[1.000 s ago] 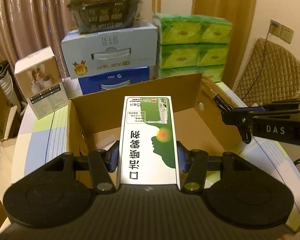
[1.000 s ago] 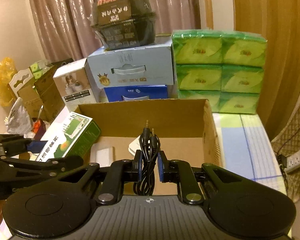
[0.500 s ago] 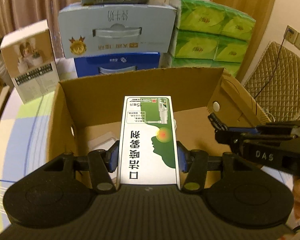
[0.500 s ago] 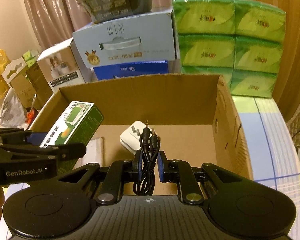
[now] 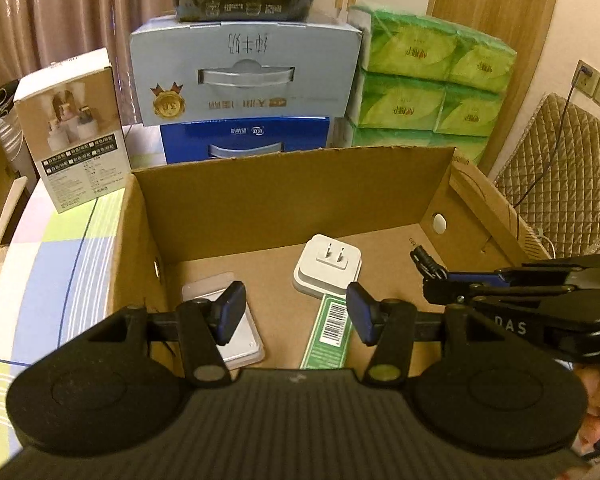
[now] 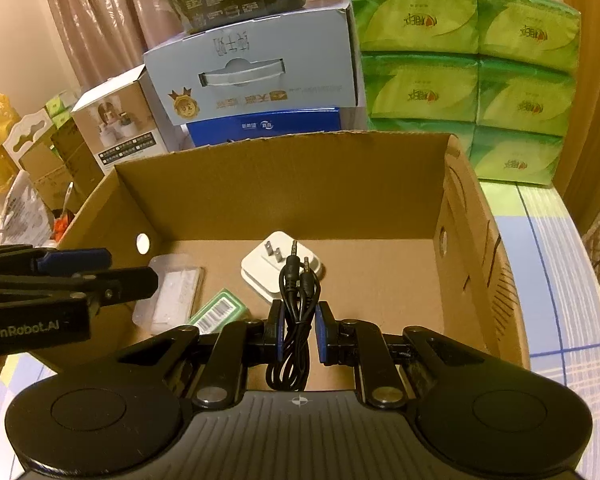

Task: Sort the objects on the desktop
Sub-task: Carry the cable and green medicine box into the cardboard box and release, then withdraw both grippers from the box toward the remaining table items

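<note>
Behind our cardboard box [image 5: 292,184], stacked cartons and green tissue packs [image 6: 464,76]. On the box floor: white plug adapter [image 5: 327,265], clear case [image 5: 236,334], green carton [image 5: 329,330] lying flat. Our left gripper [image 5: 296,312] hangs spread above the box floor, the green carton below and between its fingers, untouched. Our right gripper [image 6: 298,330] pinches a coiled black audio cable [image 6: 296,300] over the box.

"GenRobot.AI" stands in white on the side of the left gripper [image 6: 68,280]; "DAS" on the side of the right gripper [image 5: 432,280]; a barcode marks the green box [image 5: 332,330], digits unreadable.
</note>
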Motion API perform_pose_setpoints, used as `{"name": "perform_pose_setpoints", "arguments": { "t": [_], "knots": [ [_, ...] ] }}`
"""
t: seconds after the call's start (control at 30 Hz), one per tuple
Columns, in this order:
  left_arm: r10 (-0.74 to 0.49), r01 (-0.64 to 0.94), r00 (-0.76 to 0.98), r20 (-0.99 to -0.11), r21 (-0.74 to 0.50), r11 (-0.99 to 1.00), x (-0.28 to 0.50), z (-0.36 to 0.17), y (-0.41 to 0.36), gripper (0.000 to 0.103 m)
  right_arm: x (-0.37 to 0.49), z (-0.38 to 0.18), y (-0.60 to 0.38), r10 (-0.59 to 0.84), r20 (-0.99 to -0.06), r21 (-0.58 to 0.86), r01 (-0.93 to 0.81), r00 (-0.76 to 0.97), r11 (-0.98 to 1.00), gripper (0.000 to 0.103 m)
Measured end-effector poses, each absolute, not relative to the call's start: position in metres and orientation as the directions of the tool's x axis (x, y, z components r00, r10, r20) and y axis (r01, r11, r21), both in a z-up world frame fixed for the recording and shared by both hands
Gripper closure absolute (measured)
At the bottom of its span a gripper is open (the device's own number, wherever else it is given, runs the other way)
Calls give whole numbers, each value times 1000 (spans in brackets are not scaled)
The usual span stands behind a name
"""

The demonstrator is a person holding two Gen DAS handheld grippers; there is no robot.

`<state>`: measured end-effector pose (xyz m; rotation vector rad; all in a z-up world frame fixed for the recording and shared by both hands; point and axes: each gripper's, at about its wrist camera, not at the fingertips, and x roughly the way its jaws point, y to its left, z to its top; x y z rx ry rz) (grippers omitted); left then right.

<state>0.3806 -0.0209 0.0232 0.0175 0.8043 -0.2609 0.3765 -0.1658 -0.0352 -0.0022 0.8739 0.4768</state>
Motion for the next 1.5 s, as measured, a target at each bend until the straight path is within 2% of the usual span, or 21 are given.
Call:
{"name": "perform_pose_setpoints", "arguments": {
  "t": [0.13,0.2,0.3,0.47,0.63,0.8,0.97,1.2,1.37,1.5],
  "knots": [
    [-219,241,675,-705,-69,968,375,27,-20,53,376,-34,-163,419,-730,213,-403,540,890,90],
    [-217,241,680,-700,-65,968,371,30,-19,53,376,-31,-164,430,-720,227,-401,545,888,76],
    [-215,240,687,-694,-62,969,364,34,-16,52,370,-22,-167,436,-699,228,-400,567,887,65],
    [-213,226,703,-679,-71,972,344,46,-8,50,355,-2,-175,439,-679,230,-397,589,889,63],
    [-209,218,716,-666,-70,973,310,62,-2,44,323,25,-186,444,-648,230,-397,618,888,58],
    [-202,217,724,-660,-60,974,264,74,1,31,276,46,-196,452,-616,229,-403,645,886,36],
    [-200,218,723,-661,-57,974,221,73,5,20,228,47,-204,464,-615,246,-403,638,881,23],
    [-191,214,707,-681,-50,975,170,64,19,12,174,32,-222,468,-635,298,-364,615,882,8],
    [-185,232,703,-686,-24,972,141,58,23,6,142,16,-237,454,-666,314,-330,591,890,2],
    [-203,268,677,-707,-21,963,126,50,21,4,124,0,-250,423,-692,319,-278,585,906,2]
  ]
}}
